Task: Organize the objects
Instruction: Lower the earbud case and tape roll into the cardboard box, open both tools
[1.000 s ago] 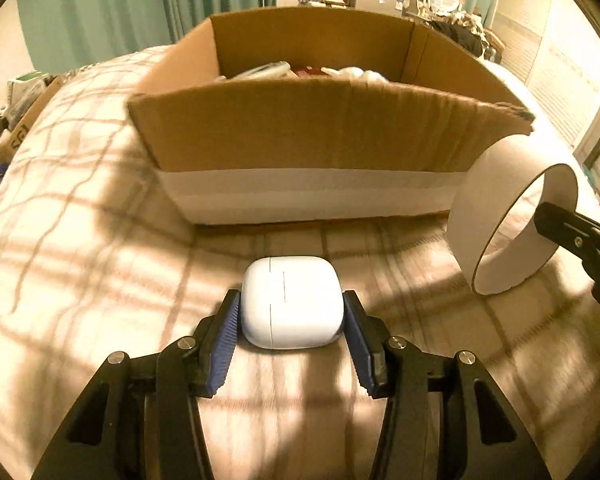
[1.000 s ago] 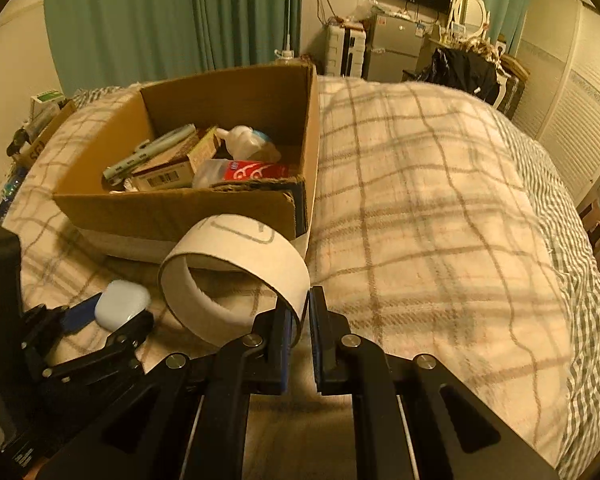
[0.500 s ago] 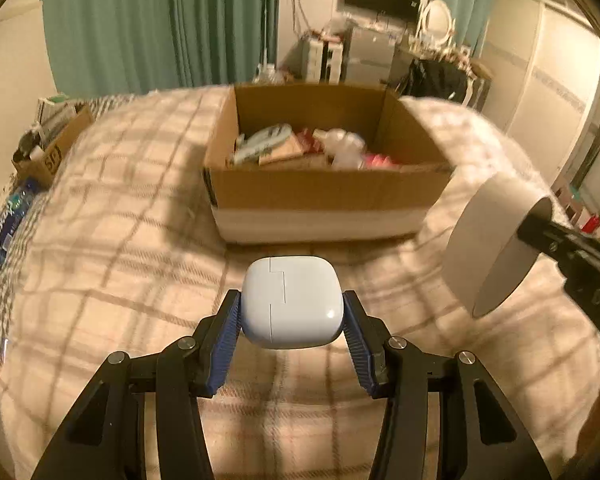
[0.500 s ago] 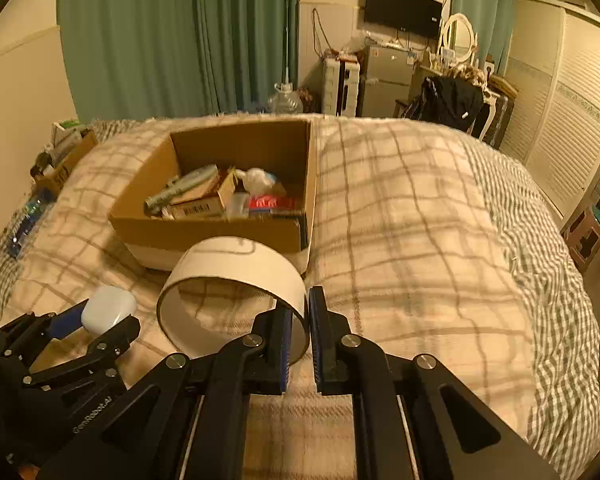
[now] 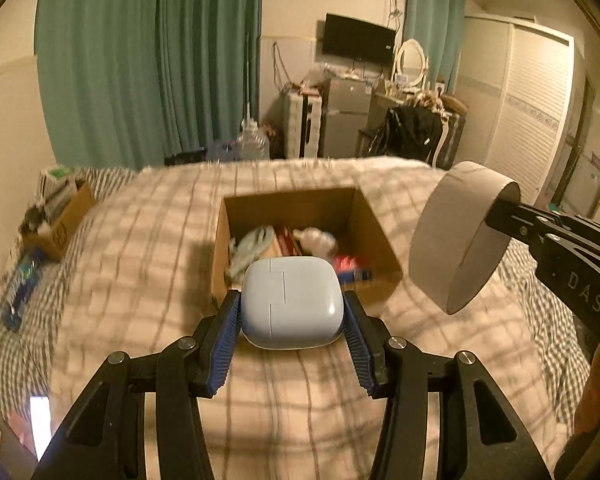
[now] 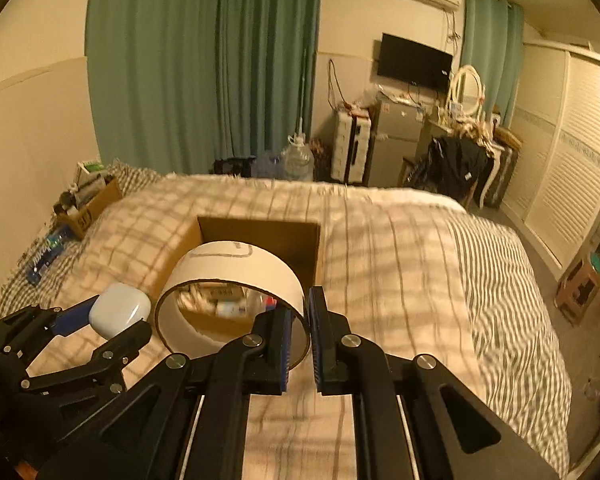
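Observation:
My left gripper point(image 5: 292, 312) is shut on a white earbud case point(image 5: 294, 302) and holds it high above the bed, in front of an open cardboard box point(image 5: 364, 216) that holds several items. My right gripper point(image 6: 306, 320) is shut on the wall of a wide white tape roll point(image 6: 236, 272), also held in the air to the right of the case. The roll also shows in the left wrist view point(image 5: 456, 236), and the case in the right wrist view point(image 6: 118, 310). The box point(image 6: 260, 236) lies behind the roll.
The box sits on a plaid-covered bed point(image 5: 140, 248). A smaller cardboard box point(image 5: 56, 224) with items and a blue bottle point(image 5: 22, 288) lie at the bed's left edge. Curtains, a fridge and a wardrobe stand beyond the bed.
Both grippers have risen well above the bed with their objects. The box now looks smaller and lower, and the view shows more of the room.

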### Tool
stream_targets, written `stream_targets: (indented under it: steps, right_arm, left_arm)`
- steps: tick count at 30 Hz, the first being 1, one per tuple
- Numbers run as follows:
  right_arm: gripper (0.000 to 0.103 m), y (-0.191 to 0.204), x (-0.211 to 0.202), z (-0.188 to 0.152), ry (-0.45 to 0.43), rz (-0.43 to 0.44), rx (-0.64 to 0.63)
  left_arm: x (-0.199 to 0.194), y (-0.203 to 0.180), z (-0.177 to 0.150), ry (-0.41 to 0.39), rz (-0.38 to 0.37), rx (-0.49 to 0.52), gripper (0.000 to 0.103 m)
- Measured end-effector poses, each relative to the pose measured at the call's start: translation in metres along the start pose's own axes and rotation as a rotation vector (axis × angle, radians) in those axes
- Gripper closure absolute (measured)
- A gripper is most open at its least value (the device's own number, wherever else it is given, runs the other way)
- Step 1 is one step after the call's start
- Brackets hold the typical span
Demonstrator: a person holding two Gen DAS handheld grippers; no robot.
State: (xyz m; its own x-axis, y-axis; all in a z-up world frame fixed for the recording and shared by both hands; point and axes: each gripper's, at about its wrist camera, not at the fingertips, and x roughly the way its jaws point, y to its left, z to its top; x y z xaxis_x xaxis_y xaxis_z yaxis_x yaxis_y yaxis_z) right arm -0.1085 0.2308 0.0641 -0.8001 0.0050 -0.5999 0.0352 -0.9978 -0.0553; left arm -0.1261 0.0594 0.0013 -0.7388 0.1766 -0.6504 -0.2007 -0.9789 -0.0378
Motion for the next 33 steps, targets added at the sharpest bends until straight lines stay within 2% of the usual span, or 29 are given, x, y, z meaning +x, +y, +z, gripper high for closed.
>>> stream_targets:
  steps: [8,12,16,21,26,28,30,33]
  right_arm:
    - [0.095,-0.004,0.028,0.054,-0.027,0.034,0.007]
    - [0.095,-0.006,0.06,0.078,-0.016,0.024,-0.01]
    - [0.095,-0.008,0.106,0.091,0.018,0.011,-0.024]
    - [0.095,-0.005,0.169,0.088,0.077,0.0,-0.047]
    - [0.095,0.0,0.218,0.064,0.115,0.014,-0.024]
    - [0.092,-0.004,0.231,0.055,0.132,0.053,-0.005]
    - [0.072,-0.004,0.243,0.05,0.165,0.081,0.008]
    - [0.051,-0.005,0.247,0.047,0.169,0.086,0.013]
  left_arm:
    - [0.024,0.008,0.052,-0.032,-0.013,-0.004,0.052]
    - [0.053,0.011,0.076,-0.036,-0.011,0.005,0.052]
    - [0.088,0.015,0.087,-0.021,-0.013,0.011,0.052]
    - [0.142,0.016,0.081,0.032,-0.024,0.035,0.052]
    - [0.19,0.022,0.064,0.104,-0.03,0.034,0.052]
    - [0.204,0.023,0.058,0.13,-0.04,0.027,0.052]
    - [0.212,0.025,0.054,0.149,-0.042,0.02,0.052]
    - [0.215,0.028,0.05,0.163,-0.054,0.006,0.051]
